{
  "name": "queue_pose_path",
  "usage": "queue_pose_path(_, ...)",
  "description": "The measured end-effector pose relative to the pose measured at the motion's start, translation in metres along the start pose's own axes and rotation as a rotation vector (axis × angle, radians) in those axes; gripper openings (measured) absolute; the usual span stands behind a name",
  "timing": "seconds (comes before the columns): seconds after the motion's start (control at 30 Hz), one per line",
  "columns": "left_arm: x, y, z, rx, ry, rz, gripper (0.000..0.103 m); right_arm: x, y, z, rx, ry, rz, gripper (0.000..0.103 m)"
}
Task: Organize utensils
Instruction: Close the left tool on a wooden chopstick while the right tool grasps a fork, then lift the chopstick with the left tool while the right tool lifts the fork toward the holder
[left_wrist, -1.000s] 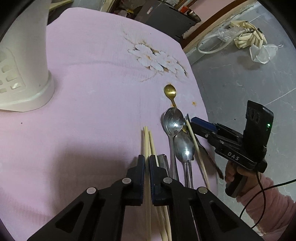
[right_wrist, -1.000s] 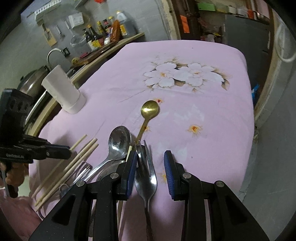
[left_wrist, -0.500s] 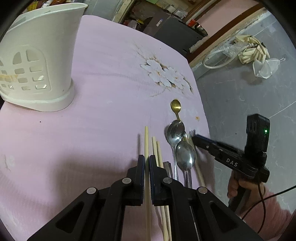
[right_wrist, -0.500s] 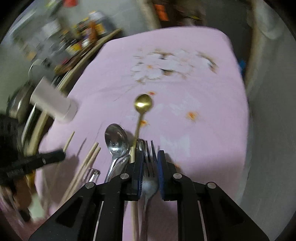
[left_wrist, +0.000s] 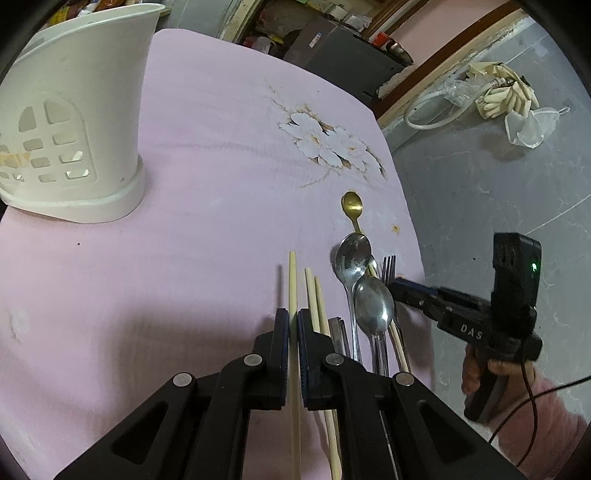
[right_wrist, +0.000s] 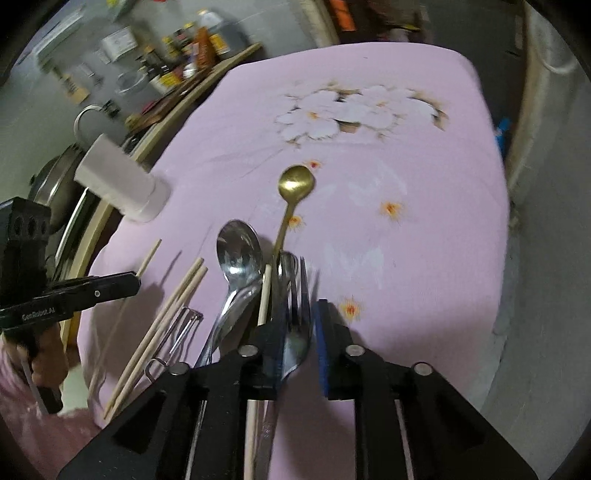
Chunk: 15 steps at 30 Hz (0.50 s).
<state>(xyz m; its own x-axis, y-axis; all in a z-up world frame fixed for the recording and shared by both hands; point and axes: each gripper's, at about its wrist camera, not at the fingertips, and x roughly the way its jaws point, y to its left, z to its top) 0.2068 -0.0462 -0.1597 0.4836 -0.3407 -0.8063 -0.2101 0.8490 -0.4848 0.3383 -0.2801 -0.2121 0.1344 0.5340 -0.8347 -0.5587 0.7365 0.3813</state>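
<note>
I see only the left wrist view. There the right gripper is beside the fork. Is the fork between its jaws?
Observer: Yes. The fork lies between the jaws of the right gripper, which are opening. One pad stands clear of it.
Operator: And the metal strip beside my right finger, what is it?
Observer: A wire-handled tool, perhaps a peeler. It lies between the two loose chopsticks and the spoons.
</note>
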Motion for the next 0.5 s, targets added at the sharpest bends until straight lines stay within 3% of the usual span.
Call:
queue_pose_path(0.1, -0.002, 0.001, -0.001, -0.006, -0.006, -0.001, 0.005, 0.003, 0.000, 0.014, -0.070, 0.015, 0.049, 0.029)
queue_pose_path(0.17, -0.002, 0.001, -0.003, -0.015, -0.007, -0.002, 0.005, 0.006, 0.002, 0.019, -0.103, 0.022, 0.057, 0.029)
queue_pose_path(0.27, -0.004, 0.002, -0.004, -0.026, -0.011, 0.001, 0.005, 0.008, 0.000, 0.026, -0.119, 0.032, 0.076, 0.017)
queue_pose_path(0.5, -0.020, -0.004, -0.002, -0.006, -0.046, -0.012, 0.005, -0.010, -0.015, 0.015, 0.019, -0.011, 0.100, 0.017)
